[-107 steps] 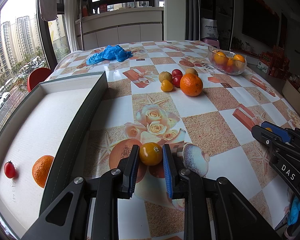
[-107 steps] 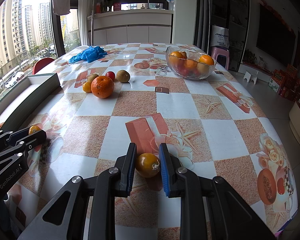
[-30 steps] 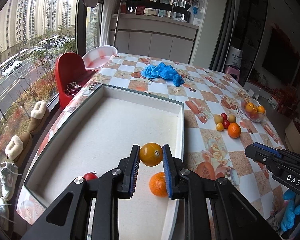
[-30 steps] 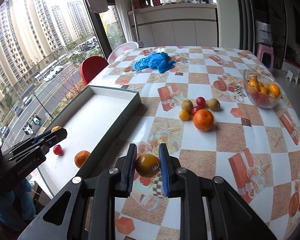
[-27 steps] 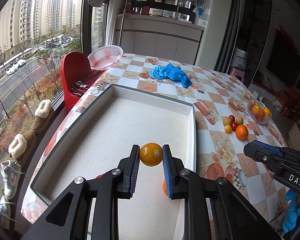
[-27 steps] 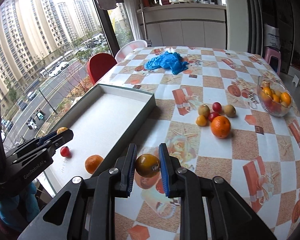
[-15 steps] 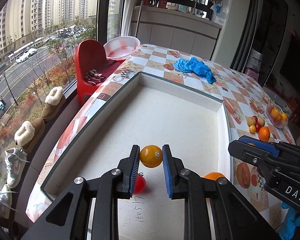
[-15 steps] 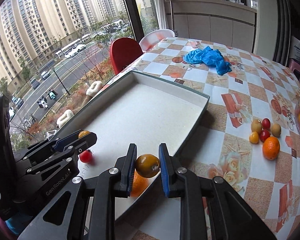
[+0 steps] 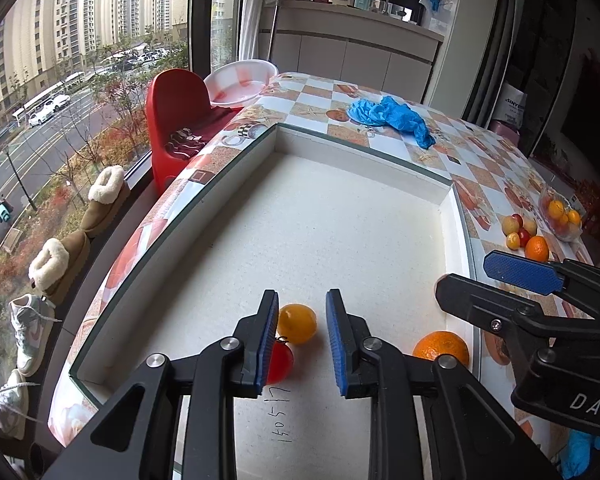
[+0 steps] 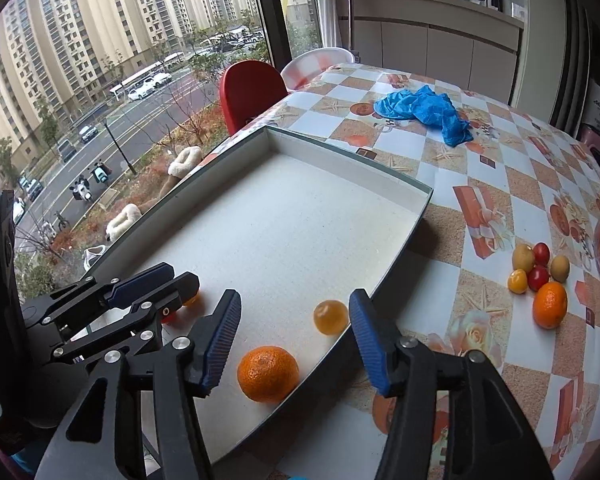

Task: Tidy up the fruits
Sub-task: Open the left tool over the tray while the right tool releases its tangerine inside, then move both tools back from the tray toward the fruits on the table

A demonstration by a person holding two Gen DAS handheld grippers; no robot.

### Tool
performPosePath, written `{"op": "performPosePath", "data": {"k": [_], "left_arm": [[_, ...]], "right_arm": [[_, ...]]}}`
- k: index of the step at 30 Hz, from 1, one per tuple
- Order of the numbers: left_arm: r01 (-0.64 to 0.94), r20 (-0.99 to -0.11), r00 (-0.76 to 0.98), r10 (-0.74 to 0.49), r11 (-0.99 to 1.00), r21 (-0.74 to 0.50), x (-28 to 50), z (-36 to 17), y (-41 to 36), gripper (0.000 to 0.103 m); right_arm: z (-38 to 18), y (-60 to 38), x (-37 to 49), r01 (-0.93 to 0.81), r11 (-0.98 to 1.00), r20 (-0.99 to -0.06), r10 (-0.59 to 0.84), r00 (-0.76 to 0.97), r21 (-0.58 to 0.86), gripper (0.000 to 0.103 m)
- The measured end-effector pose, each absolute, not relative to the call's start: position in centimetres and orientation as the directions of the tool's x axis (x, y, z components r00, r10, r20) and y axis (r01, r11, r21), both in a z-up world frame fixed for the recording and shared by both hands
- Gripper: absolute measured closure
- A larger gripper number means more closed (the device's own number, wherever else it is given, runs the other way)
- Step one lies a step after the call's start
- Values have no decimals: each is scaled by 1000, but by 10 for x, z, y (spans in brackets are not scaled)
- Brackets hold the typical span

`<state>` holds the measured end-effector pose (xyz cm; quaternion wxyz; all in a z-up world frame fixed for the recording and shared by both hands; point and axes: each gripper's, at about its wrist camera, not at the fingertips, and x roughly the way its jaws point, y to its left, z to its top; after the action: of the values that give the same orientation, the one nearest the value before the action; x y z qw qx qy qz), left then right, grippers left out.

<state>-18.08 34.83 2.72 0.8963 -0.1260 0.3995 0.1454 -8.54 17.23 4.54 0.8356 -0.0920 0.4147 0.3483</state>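
**White tray takes two more fruits**

White foam lines the tray (image 9: 340,216), which sits at the window edge of the table (image 10: 480,168). Four fruits lie at its near end: a tomato (image 9: 279,362), a yellow fruit (image 9: 297,323) just beside it, an orange (image 10: 267,373) close to the right wall, and an amber fruit (image 10: 331,317) against that wall.

Both grippers hang over this end, and both have just been opening. The left gripper (image 9: 302,336) has its jaws apart around the yellow fruit, which rests on the foam clear of the pads. The right gripper (image 10: 296,340) stands wider, the amber fruit and the orange lying below and between its pads, neither touched.

Out on the table, a loose group (image 10: 538,276) of small fruits and an orange waits near a glass bowl (image 9: 560,216) holding more. A blue cloth (image 10: 424,110) lies at the far side.
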Motion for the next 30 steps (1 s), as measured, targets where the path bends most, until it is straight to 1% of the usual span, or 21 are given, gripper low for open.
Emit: {"op": "performPosePath", "data": {"k": [1, 2, 3, 5, 7, 10, 12, 13, 18, 24, 30], "left_arm": [[-389, -752, 629, 195, 917, -89, -182, 27, 349, 10], [-408, -734, 644, 214, 908, -93, -187, 29, 351, 2], [-413, -717, 661, 222, 905, -100, -191, 32, 351, 1], [-394, -715, 673, 192, 911, -126, -192, 35, 352, 1], [-390, -720, 667, 189, 912, -123, -190, 37, 350, 1], [-383, -722, 665, 188, 917, -114, -187, 40, 345, 1], [-371, -728, 661, 182, 922, -107, -183, 41, 340, 1], [-366, -733, 656, 182, 925, -97, -181, 41, 337, 1], [-351, -746, 640, 183, 934, -72, -175, 44, 326, 1], [-316, -759, 628, 171, 948, -47, -165, 50, 305, 1], [-259, -769, 621, 154, 966, -16, -151, 57, 279, 1]], "right_arm": [[47, 171, -84, -655, 743, -754, 508, 416, 140, 38], [49, 168, -82, -651, 745, -747, 515, 419, 149, 33], [51, 165, -81, -646, 747, -743, 519, 423, 155, 28], [53, 161, -79, -638, 756, -741, 511, 435, 147, 24], [53, 157, -77, -629, 764, -745, 502, 440, 143, 23], [54, 145, -74, -601, 789, -732, 484, 479, 129, 17], [56, 136, -71, -573, 812, -720, 461, 518, 108, 4], [56, 130, -69, -561, 821, -714, 456, 531, 107, 1], [55, 101, -57, -501, 856, -710, 430, 558, 125, 0], [42, 64, -44, -439, 883, -731, 408, 548, 164, 0], [24, 18, -34, -351, 921, -764, 346, 544, 167, 0]]}}
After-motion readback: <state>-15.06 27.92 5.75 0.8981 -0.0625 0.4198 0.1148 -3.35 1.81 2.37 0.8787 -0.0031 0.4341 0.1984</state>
